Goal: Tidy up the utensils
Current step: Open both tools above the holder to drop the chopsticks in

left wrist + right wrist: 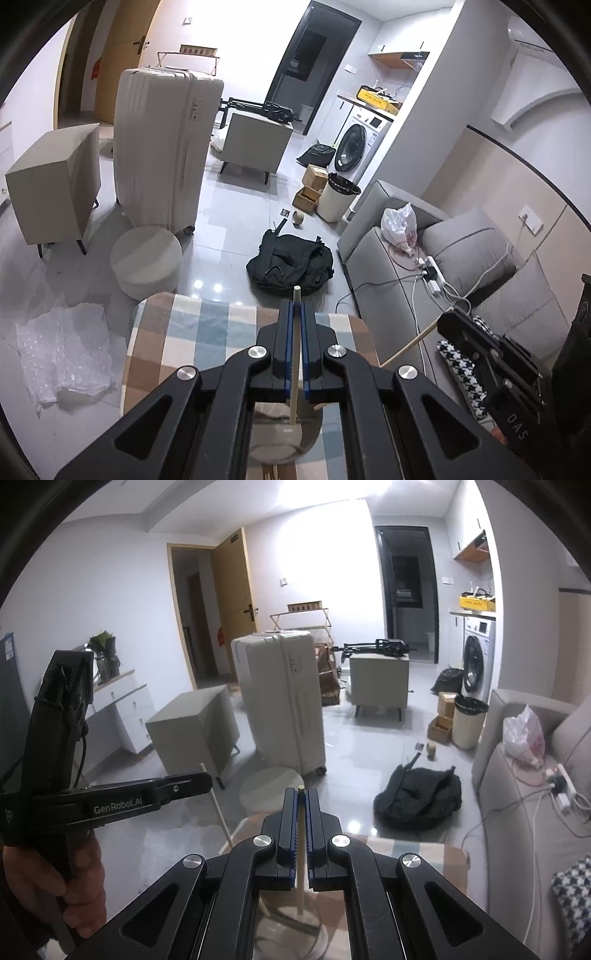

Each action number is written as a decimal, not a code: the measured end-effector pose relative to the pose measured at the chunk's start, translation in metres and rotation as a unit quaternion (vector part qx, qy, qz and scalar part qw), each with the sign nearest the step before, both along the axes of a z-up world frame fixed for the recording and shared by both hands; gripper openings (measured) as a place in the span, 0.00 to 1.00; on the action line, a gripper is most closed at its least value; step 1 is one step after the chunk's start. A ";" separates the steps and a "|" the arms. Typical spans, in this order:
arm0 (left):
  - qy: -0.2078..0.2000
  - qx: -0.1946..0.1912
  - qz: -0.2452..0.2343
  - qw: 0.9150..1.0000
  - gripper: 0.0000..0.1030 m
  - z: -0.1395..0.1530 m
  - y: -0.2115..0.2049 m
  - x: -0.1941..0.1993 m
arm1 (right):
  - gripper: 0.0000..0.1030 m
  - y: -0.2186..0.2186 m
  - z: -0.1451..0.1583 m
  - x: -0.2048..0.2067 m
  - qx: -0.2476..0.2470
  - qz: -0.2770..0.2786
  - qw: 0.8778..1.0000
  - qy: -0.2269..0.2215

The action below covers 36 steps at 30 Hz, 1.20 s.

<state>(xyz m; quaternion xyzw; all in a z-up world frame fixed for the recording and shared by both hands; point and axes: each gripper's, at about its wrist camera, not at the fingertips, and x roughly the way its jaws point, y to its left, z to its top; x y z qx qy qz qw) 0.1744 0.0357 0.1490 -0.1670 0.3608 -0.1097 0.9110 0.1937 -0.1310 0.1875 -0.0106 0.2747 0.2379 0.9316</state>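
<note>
Chopsticks are what both grippers carry, one pale stick each, above the table (207, 325) with its checked cloth. Taking that table as the mark: the big cream suitcase (166, 147) stands well beyond its far edge, the grey sofa (399, 258) runs along its right side, a black bag (291, 264) lies on the floor just past the far edge, and a round pale stool (147, 258) sits near the far left corner.

Over the table, the left gripper (296, 306) has its blue-lined jaws pressed together on a chopstick (295, 332), which stands nearly upright between the pads, its tip poking above them. The right gripper (301, 797) likewise pinches a second chopstick (301, 849) upright in closed jaws. Below each stick, close to the camera, a clear glass jar (288, 923) rests on the cloth. A bare hand (79, 882) grips the left tool's handle.
</note>
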 end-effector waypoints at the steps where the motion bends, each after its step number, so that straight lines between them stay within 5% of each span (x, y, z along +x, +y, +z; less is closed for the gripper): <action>1: -0.001 0.002 0.001 1.000 0.00 -0.002 0.000 0.002 | 0.03 0.000 -0.002 0.003 -0.002 0.002 1.000 0.002; 18: 0.002 -0.024 0.016 1.000 0.00 -0.045 0.010 0.009 | 0.03 0.031 -0.059 0.023 -0.054 0.038 0.997 0.036; 29: 0.075 -0.033 0.002 0.997 0.00 -0.061 0.025 0.011 | 0.06 0.040 -0.082 0.025 -0.049 0.052 0.994 0.084; 32: 0.090 -0.025 -0.001 0.996 0.07 -0.060 0.026 0.007 | 0.12 0.034 -0.085 0.025 -0.029 0.041 0.994 0.101; 36: 0.094 -0.010 -0.001 0.996 0.33 -0.056 0.027 -0.003 | 0.27 0.021 -0.086 0.016 -0.011 0.018 0.994 0.109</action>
